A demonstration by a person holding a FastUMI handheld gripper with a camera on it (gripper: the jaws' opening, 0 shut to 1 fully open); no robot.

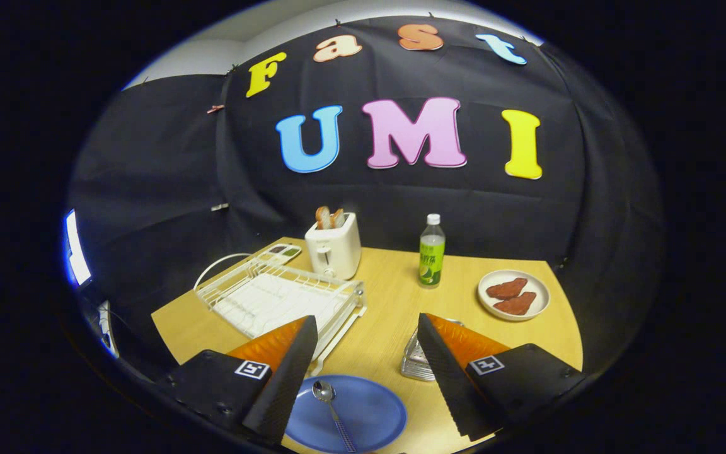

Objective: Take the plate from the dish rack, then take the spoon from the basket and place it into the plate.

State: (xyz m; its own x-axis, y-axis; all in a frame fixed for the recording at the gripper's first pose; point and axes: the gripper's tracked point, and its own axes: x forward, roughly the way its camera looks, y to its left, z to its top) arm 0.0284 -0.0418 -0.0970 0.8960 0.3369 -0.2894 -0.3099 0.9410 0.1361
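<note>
A blue plate [363, 413] lies flat on the wooden table [388, 315], low between my two fingers. A metal spoon [331, 403] rests in it, bowl toward the rack and handle toward me. My gripper [366, 328] is open above the table, and nothing sits between its fingers. The white wire dish rack [275, 296] stands just beyond the left finger and holds no dishes that I can see. A metal basket [416, 362] peeks out from behind the right finger, mostly hidden by it.
A white toaster [333, 249] with bread slices stands behind the rack. A green drink bottle [431, 252] is mid-table at the back. A white dish [514, 295] with two reddish pieces sits at the right. The black cloth wall closes the back.
</note>
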